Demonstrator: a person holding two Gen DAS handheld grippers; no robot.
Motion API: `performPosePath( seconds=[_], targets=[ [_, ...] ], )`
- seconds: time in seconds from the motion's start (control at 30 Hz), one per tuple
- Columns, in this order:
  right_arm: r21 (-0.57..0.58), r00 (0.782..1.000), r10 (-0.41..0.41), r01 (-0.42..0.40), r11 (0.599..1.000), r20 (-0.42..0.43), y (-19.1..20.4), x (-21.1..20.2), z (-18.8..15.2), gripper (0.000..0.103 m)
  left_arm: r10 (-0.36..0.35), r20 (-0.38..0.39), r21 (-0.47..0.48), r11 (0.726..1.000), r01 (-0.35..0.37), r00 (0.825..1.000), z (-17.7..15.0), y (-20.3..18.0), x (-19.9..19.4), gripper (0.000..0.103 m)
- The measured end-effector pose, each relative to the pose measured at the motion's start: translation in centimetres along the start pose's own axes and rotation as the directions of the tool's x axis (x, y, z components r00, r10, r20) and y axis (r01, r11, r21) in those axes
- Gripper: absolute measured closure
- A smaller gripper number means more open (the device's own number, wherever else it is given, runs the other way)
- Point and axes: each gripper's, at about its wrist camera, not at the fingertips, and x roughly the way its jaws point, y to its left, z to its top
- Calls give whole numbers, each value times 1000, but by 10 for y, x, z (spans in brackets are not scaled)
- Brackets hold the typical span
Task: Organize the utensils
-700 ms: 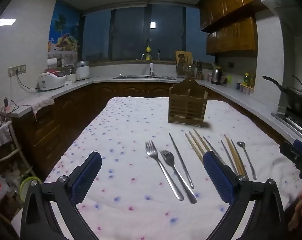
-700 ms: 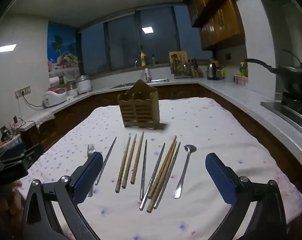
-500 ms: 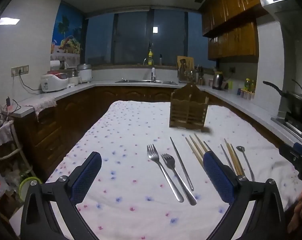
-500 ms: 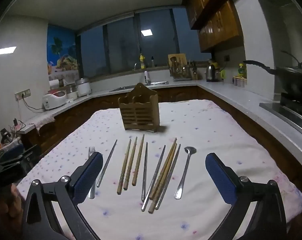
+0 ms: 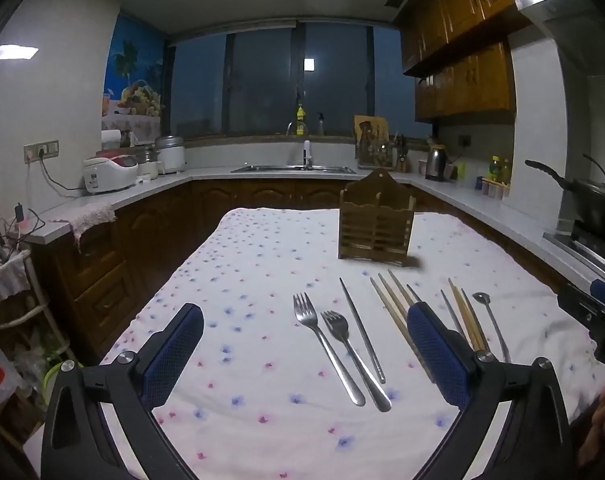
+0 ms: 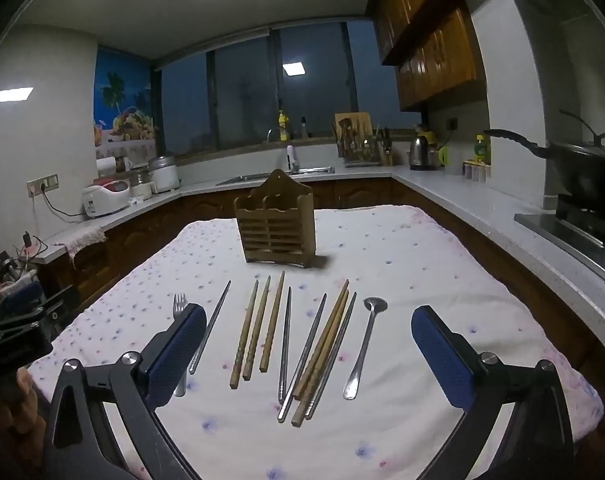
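Observation:
A wooden utensil holder (image 5: pixel 376 226) (image 6: pixel 277 229) stands upright mid-table on a floral cloth. In front of it lie two steel forks (image 5: pixel 326 346), a lone metal chopstick (image 5: pixel 361 334), several wooden chopsticks (image 6: pixel 258 330) and metal chopsticks (image 6: pixel 286 340), and a steel spoon (image 6: pixel 364 344). My left gripper (image 5: pixel 304 354) is open and empty above the forks. My right gripper (image 6: pixel 308 356) is open and empty above the chopsticks. Each gripper shows at the edge of the other's view.
The table cloth (image 5: pixel 242 280) covers the whole table. Kitchen counters ring the room, with a sink (image 5: pixel 294 168) at the back, a rice cooker (image 5: pixel 108 174) left, and a wok on the stove (image 6: pixel 582 178) right. A cluttered rack (image 5: pixel 6 280) stands at the left.
Both grippers have tilted or lifted slightly, so the table sits lower in both views. Nothing on the table has moved and both grippers stay open.

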Motion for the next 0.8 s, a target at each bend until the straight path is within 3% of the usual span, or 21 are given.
performPosePath(
  seconds=[0.27, 0.3, 0.8],
  targets=[
    [4, 1000, -3, 3, 1000, 17, 1, -1, 1, 0, 9, 24, 15, 1000, -10, 1000, 9, -5, -8, 1],
    [5, 1000, -3, 3, 1000, 18, 1, -1, 1, 0, 7, 25, 16, 1000, -8, 1000, -1, -2, -5, 1],
    [5, 1000, -3, 3, 1000, 21, 2, -1, -1, 0, 9, 29, 17, 1000, -10, 1000, -4, -3, -5, 1]
  ],
)
